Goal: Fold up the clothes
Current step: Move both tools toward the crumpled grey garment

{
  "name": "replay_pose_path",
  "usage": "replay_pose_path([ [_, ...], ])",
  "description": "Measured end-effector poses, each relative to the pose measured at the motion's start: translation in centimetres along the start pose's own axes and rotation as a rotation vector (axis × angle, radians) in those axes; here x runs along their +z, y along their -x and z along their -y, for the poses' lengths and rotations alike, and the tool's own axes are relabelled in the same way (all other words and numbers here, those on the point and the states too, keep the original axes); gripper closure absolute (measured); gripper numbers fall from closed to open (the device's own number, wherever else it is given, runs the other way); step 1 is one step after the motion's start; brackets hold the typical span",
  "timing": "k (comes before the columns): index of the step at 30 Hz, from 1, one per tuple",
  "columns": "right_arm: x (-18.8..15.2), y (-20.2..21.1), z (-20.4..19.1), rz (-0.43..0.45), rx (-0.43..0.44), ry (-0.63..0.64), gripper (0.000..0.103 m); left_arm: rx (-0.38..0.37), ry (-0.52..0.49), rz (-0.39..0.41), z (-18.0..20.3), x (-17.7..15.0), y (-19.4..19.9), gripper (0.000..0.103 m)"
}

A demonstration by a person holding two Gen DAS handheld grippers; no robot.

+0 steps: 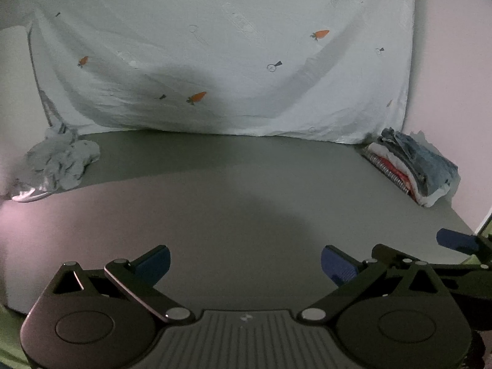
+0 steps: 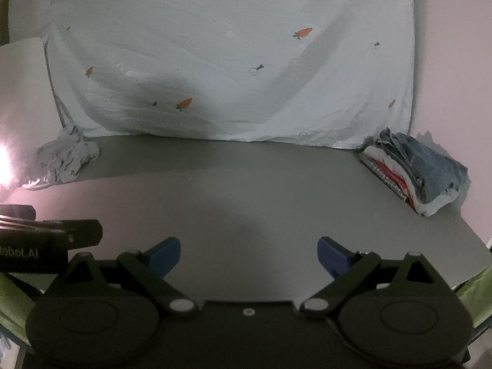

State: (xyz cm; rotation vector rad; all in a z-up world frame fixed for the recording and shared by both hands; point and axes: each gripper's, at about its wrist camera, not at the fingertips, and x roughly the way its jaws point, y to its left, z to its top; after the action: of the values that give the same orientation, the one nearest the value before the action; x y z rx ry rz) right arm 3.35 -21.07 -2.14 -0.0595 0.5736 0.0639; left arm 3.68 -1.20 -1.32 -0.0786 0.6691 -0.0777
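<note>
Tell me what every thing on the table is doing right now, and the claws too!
Left claw: open, holding nothing, over the bare table.
Right claw: open, holding nothing.
Grey clothes: crumpled in a heap, far left, not folded.
Clothes stack: folded and piled, jeans on top, far right.
Carrot sheet: hanging behind the table, wrinkled.

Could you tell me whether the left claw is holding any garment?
No, the left claw is open and empty above the bare grey table.

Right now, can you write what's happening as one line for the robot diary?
left gripper: open, empty | right gripper: open, empty | crumpled grey garment: far left, unfolded | folded stack: far right | grey table: bare middle
</note>
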Motion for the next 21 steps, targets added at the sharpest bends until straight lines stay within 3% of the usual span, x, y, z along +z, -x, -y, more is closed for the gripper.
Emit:
replay_pose_path([
  [10,4.6,-9.8,3.2,-0.037,0.097,-0.017,0.012,-0.042,0.125,-0.124,1.9,5.8,-8.1,0.0],
  [13,5.9,-13.3,2.8,-0.035,0.112,0.029,0.013,-0.047,0.193,-0.152,0.3,8.2,-10.7,0.0],
  [17,7.4,-17.7,1.0,-0.069,0.149,0.096,0.028,0.027,0.255,-0.131,-2.3,10.3,-12.4,0.0],
  [21,8.8,-20.4,-2.9,-0.083,0.223,0.162,0.032,0.111,0.341,-0.102,-7.0,11.3,-13.5,0.0],
])
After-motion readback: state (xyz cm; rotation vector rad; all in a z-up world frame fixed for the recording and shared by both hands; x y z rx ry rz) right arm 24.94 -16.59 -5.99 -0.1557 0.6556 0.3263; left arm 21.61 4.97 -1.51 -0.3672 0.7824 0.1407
